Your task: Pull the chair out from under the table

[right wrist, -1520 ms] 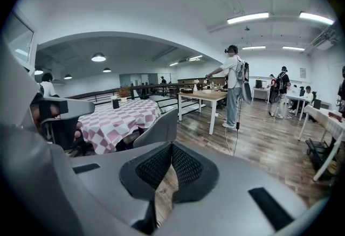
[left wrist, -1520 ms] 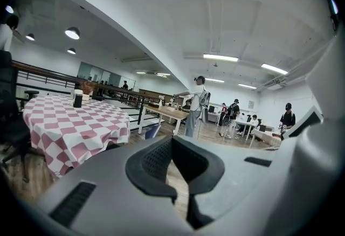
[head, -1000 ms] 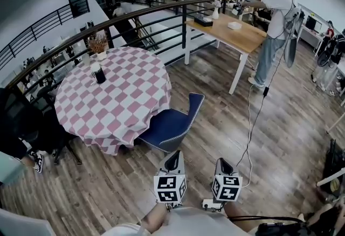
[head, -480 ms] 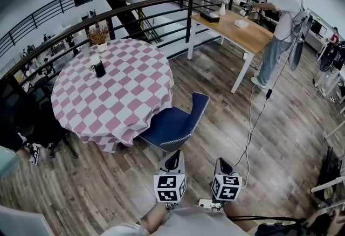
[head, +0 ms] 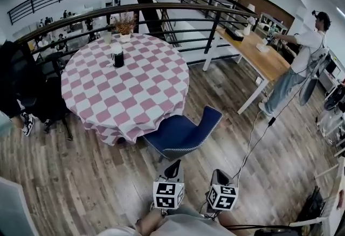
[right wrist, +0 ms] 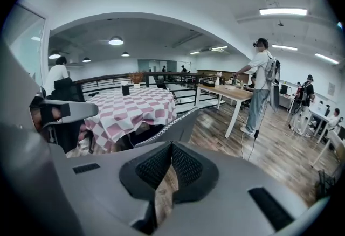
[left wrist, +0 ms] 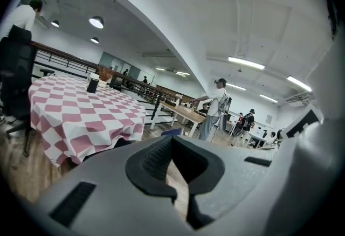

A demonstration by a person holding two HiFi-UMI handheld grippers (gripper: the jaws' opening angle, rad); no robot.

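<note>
Left tool (head: 173,165) and right tool (head: 220,175), both pressed together empty, face the blue padded chair (head: 180,133) ahead, backrest nearer the right one, seat front under the pink-checked round tabletop (head: 135,95).

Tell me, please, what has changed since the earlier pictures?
The head view has turned: the checked table, blue chair and standing person all lie further right in it. Nothing was grasped or released. The chair stays at the table; left gripper and right gripper stay low, jaws together.
</note>
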